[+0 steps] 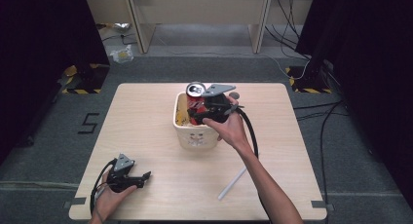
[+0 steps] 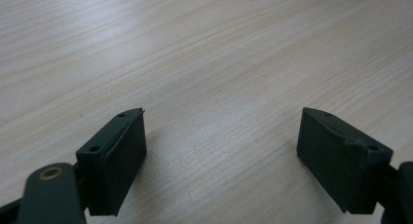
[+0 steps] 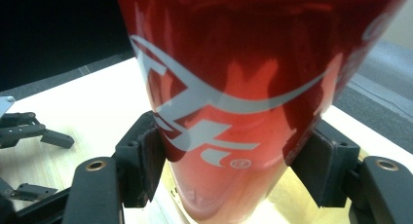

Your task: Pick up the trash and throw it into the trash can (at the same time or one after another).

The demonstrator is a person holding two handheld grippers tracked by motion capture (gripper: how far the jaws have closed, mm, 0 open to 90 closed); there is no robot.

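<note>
Fingers (image 3: 141,165) of the right gripper (image 1: 212,108) are clamped on both sides of the red can (image 3: 229,102), holding it tilted right over the cream bucket (image 1: 195,136) mid-surface. Left gripper (image 1: 127,177) sits low at the near-left corner, well apart from the bucket, fingers (image 2: 117,160) spread wide over bare wood, gripping nothing.

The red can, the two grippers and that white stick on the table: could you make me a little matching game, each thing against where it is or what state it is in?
Things:
1. red can
2. left gripper
3. white stick
4. cream tub

States:
a. lying on the table near the right forearm
b. open, low over bare wood
c. clamped in the right gripper
d. standing mid-table under the can

Pairs: 1-c, 2-b, 3-a, 4-d
</note>
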